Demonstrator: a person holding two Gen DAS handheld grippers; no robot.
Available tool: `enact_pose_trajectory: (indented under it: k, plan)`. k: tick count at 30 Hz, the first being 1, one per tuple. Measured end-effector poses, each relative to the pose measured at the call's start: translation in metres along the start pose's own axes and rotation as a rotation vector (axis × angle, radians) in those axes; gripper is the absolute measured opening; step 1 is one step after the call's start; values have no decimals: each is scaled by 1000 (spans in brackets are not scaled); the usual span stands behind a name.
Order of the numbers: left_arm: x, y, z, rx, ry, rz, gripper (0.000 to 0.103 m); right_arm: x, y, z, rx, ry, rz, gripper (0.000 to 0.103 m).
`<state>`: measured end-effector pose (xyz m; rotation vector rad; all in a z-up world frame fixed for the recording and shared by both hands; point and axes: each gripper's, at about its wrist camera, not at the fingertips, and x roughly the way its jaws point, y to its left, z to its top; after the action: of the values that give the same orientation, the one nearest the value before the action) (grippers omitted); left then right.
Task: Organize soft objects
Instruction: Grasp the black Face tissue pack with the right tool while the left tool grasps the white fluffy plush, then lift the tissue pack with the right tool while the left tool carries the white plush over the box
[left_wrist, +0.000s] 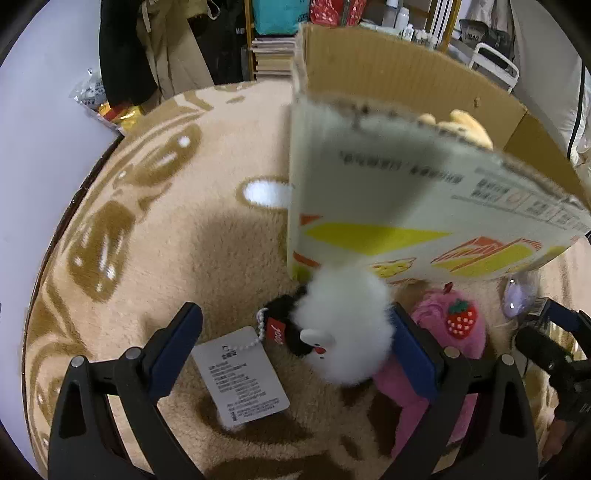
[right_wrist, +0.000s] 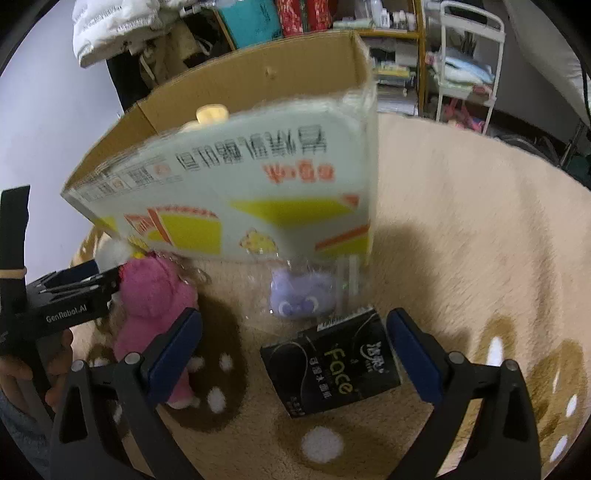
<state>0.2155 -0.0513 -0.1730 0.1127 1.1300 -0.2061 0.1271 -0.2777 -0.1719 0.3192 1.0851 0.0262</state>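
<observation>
A white fluffy plush (left_wrist: 343, 325) with a black part and a paper tag (left_wrist: 240, 376) lies on the tan rug between my left gripper's (left_wrist: 295, 343) open fingers, against the right finger (left_wrist: 413, 354). A pink plush with a strawberry (left_wrist: 458, 325) lies just right of it and shows in the right wrist view (right_wrist: 151, 299). My right gripper (right_wrist: 295, 343) is open over a black tissue pack (right_wrist: 332, 365). A purple plush in a clear bag (right_wrist: 299, 291) lies beyond it. An open cardboard box (right_wrist: 240, 195) stands behind, with a yellow plush (left_wrist: 461, 123) inside.
The fluffy tan rug (left_wrist: 166, 240) with brown patterns covers the floor. Shelves with books and boxes (left_wrist: 273, 48) and hanging clothes stand behind. A white metal rack (right_wrist: 465, 59) stands at the back right. A white wall is at the left.
</observation>
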Motion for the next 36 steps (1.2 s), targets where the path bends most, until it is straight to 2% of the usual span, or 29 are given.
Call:
enact_pose_trajectory:
  k: [7,9,11,12,15,20,27,31,36]
  plan:
    - [7,2,3,-8,-3,4,96,10,-5,-9,-3,18,-18,101]
    - [8,1,4,-2,1,4,88,9,-3,-8,-26,21,-42,96]
    - [8,-1,5,14,-7,10,85,9,-3,-10,-29,19,-52,92]
    - [7,-3,5,19,-10,9,80,7,-3,-11,-25,17,-59,88]
    - [5,-6,4,27,-14,1,72,4,-6,-13,-11,16,-69,81]
    - [-2,-15,0,38,-21,-25,55,1,-11,-15,2,18,-75,78]
    - [-5,-12,-5,42,-38,-18,48,3,-2,-17,-23,8,-106,77]
    - [-12,-10,-12,43,-48,-5,48,1,8,-19,-27,1,-113,77]
    - [-29,-7,-22,22,-73,-16,48,-16,11,-19,-28,-64,-120,76]
